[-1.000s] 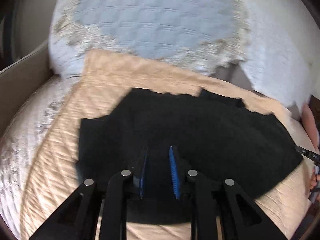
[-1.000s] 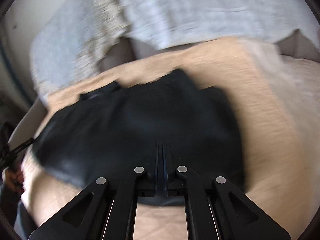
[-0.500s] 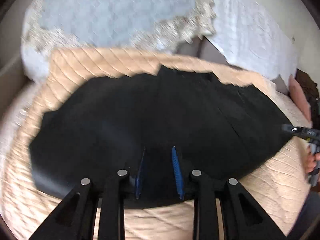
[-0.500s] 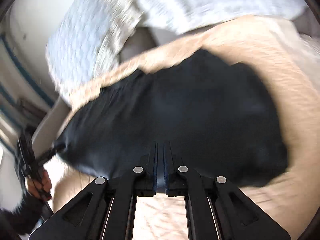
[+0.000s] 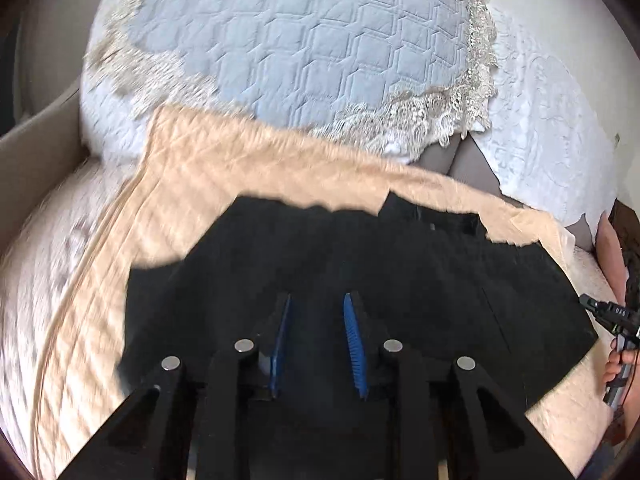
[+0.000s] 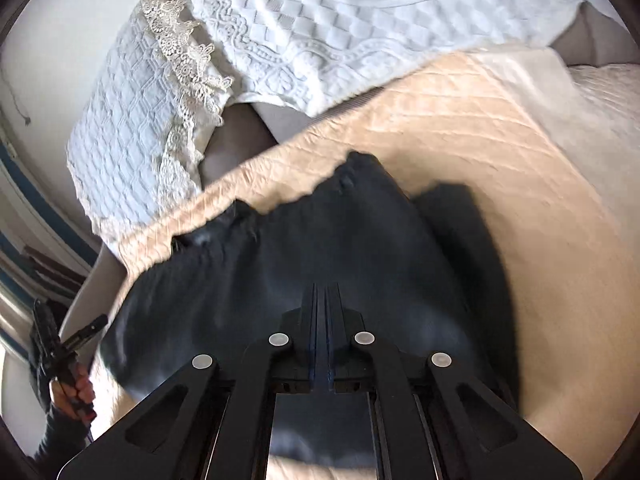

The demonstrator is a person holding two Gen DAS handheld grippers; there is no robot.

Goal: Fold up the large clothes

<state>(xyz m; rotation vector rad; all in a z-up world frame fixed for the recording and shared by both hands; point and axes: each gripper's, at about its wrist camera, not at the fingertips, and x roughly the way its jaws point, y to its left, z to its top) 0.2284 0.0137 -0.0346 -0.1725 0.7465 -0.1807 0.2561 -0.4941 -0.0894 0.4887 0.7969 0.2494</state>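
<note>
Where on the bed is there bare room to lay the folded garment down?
Free: the peach quilt right of the black garment, and its strip on the garment's left. Crowded: behind, where the blue-grey lace-edged pillow and white embossed pillow sit.

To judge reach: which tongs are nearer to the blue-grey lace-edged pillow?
Left. The left tongs face the pillow across the black garment; the right tongs sit off at the garment's right edge.
</note>
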